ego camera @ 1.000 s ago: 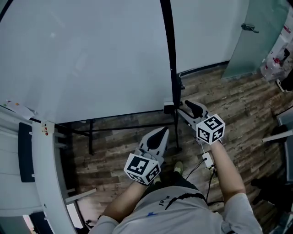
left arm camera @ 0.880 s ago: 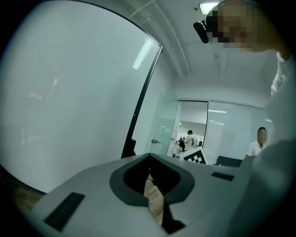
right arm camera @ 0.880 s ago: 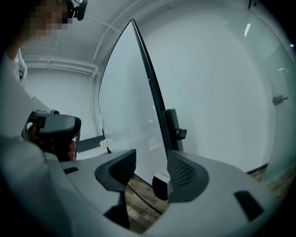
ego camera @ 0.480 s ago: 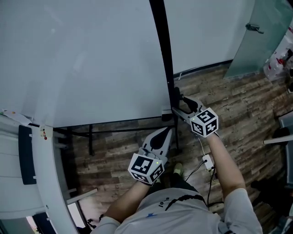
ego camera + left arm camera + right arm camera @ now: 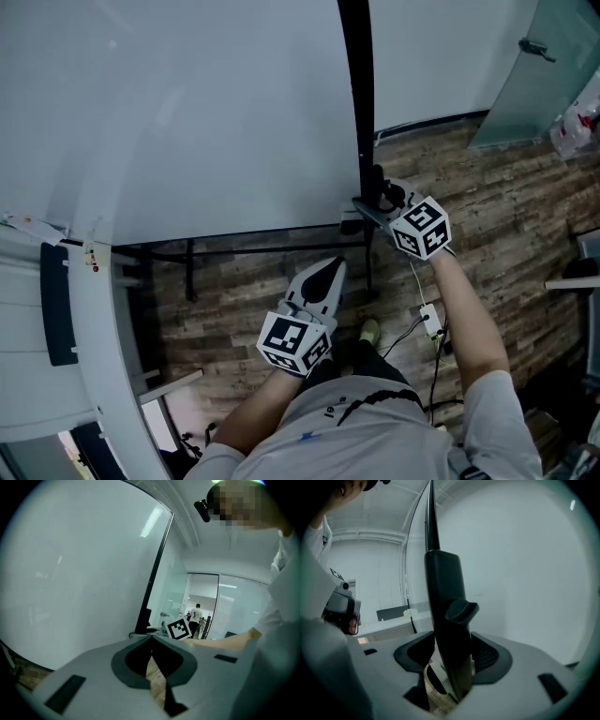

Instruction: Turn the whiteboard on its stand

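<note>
The whiteboard (image 5: 206,112) is big and white and fills the top left of the head view. It hangs on its stand, in front of the person, above the wood floor (image 5: 506,187). A black post (image 5: 356,94) runs along the board's right edge. A black bar (image 5: 262,258) of the stand goes across under the board's bottom edge.

The right gripper (image 5: 378,195) is at the bottom of the post, close to the board's lower corner. In the right gripper view the post (image 5: 445,602) stands between the two fingers, and a small black knob (image 5: 461,610) sticks out of it. The fingers are spread wide around the post. I think they are let go and not squeezing it.

The left gripper (image 5: 330,270) hangs lower, in front of the person, apart from the board. Its fingers are closed together with nothing in them.

I cannot tell from here if the board is turned yet. My guess is that this is a moment between holds at the post. If the board is not turned, a hand must grab its edge or the post and swing it round.
</note>
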